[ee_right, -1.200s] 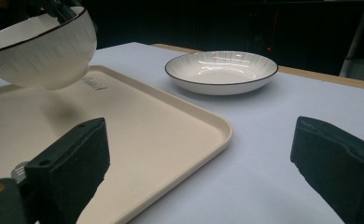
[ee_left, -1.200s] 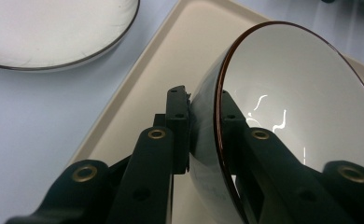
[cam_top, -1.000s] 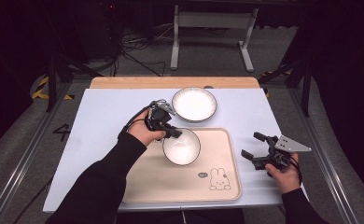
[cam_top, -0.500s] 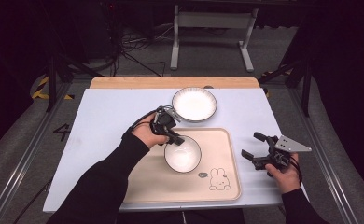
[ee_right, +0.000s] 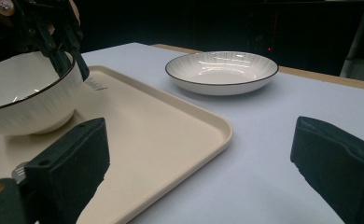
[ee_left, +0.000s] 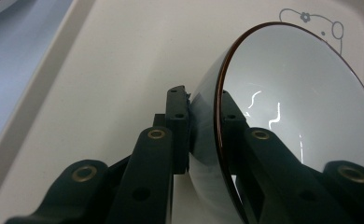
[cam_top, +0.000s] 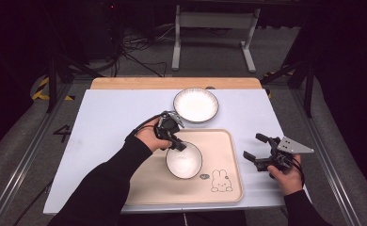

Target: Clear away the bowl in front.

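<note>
Bowl [cam_top: 184, 161] sits at centre frame on the bunny tray [cam_top: 228, 188], your left gripper [cam_top: 176, 144] clamped on its rim, right gripper [cam_top: 256, 154] idle with jaws apart at lower right, so release looks left, ribbed plate [cam_top: 195, 104] untouched above.

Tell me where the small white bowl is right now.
In the high view the bowl sits on the cream tray, left of its rabbit drawing and nearer the person than the shallow plate. The left tongs grip its rim.
</note>
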The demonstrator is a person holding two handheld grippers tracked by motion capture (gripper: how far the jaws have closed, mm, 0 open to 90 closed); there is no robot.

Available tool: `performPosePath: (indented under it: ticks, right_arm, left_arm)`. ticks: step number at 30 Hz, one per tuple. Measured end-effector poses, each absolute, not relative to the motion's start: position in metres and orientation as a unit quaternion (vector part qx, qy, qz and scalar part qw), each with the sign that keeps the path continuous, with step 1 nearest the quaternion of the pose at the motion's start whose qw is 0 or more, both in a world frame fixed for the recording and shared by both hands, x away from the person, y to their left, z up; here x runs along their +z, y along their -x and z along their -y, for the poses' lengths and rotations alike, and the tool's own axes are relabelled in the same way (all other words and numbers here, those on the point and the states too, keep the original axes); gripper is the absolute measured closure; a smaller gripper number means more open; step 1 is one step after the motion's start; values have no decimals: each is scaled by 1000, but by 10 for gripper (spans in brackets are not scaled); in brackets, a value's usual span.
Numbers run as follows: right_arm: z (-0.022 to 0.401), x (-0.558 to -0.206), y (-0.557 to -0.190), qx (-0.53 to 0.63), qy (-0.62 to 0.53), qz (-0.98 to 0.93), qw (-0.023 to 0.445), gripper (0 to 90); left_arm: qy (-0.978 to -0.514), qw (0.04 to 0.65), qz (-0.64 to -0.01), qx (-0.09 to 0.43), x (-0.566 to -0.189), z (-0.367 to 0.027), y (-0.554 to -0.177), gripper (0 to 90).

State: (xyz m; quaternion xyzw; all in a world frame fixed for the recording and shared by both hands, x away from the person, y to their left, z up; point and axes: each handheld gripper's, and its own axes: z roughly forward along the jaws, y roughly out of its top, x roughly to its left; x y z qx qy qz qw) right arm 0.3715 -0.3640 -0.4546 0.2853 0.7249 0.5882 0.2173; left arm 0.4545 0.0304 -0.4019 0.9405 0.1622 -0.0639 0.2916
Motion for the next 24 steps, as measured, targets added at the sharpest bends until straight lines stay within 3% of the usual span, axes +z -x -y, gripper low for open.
performPosePath:
  ticks: [16,24]
  right_arm:
    - [364,-455,-371,587,-284,-726,218,50]
    - [364,-455,-372,587,-284,-726,218,50]
  left_arm:
    - [-944,276,-169,-63,-407,-31,-456,807]
    - [-949,261,-169,-49,-412,-30,-458,760]
